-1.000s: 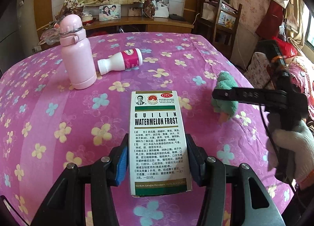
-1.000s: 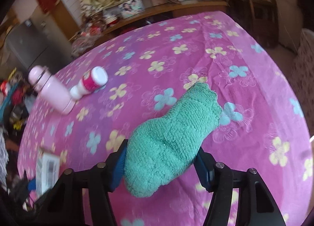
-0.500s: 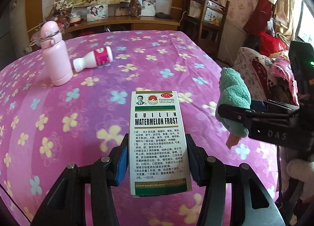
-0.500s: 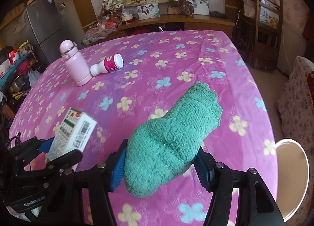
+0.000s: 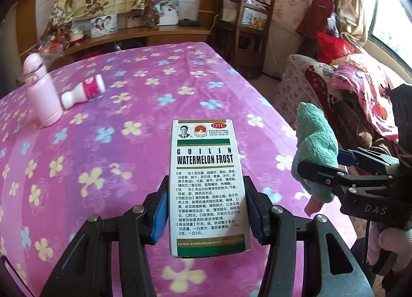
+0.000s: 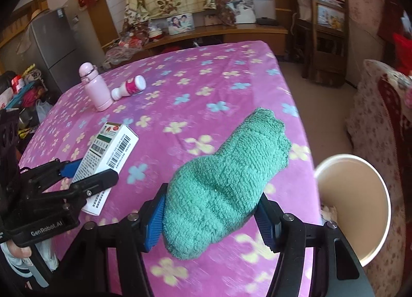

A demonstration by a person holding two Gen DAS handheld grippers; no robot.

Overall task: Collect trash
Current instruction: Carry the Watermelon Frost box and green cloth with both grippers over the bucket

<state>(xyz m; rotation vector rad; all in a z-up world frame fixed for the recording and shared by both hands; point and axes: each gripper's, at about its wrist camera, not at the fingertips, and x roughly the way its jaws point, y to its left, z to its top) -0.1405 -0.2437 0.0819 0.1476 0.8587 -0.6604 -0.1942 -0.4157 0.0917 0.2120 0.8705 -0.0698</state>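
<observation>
My left gripper (image 5: 206, 209) is clamped on the lower half of a medicine box (image 5: 207, 183), the pads pressing its two long sides. It looks light and thin-walled, so I judge a hard squeeze would crush it; the grip low on the narrow sides seems right. My right gripper (image 6: 211, 215) pinches a green sock (image 6: 226, 183) at its middle. It is soft and limp, and the toe end sags past the pads, so it needs a deep hold. Just to the right of the sock is a round bin (image 6: 358, 206) beside the bed (image 6: 206, 91). Farther off on the bedspread stand a pink flask (image 5: 41, 93) and, touching it, a small bottle (image 5: 85, 89) lying on its side.
</observation>
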